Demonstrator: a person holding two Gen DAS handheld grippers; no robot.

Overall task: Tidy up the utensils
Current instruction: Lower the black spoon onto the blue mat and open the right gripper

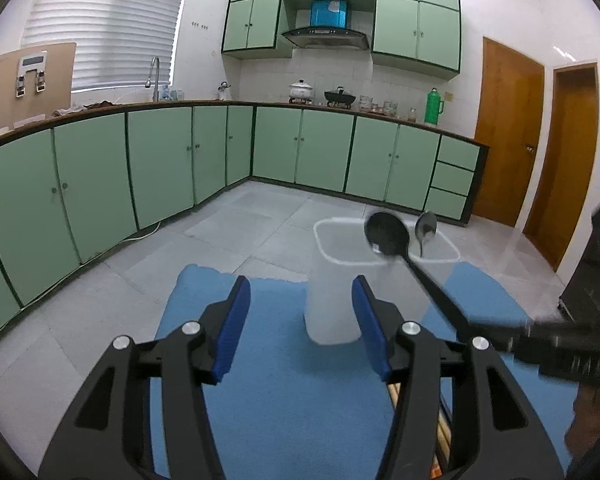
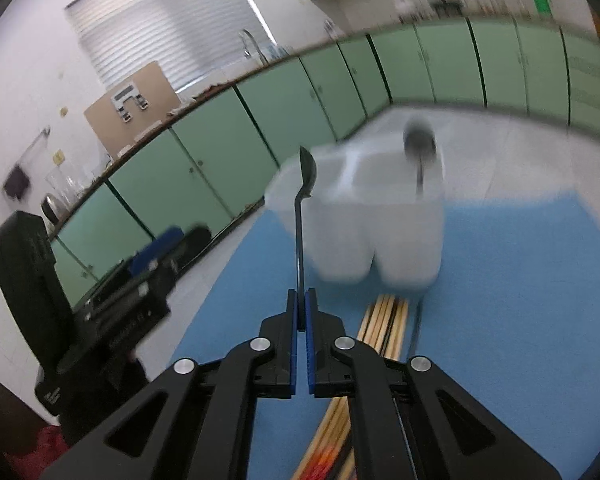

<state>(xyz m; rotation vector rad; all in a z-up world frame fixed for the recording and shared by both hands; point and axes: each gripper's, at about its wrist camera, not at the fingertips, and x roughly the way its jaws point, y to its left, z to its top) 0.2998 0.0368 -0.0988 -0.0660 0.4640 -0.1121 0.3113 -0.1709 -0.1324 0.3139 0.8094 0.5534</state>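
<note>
A translucent white two-compartment utensil holder [image 1: 336, 280] [image 2: 364, 216] stands on a blue mat [image 1: 276, 380] [image 2: 520, 300]. A metal spoon [image 1: 425, 229] [image 2: 420, 148] stands bowl-up in its right compartment. My right gripper [image 2: 302, 300] is shut on the handle of a black spoon [image 2: 307, 178], held in the air in front of the holder; in the left wrist view the black spoon [image 1: 388, 236] has its bowl over the holder's rim. My left gripper [image 1: 300, 292] is open and empty, just in front of the holder.
Several wooden chopsticks [image 2: 384, 320] lie on the mat in front of the holder, also showing under my left gripper [image 1: 396, 394]. Green kitchen cabinets [image 1: 160, 156] run along the far walls. The left gripper body [image 2: 112, 300] is at the left of the right wrist view.
</note>
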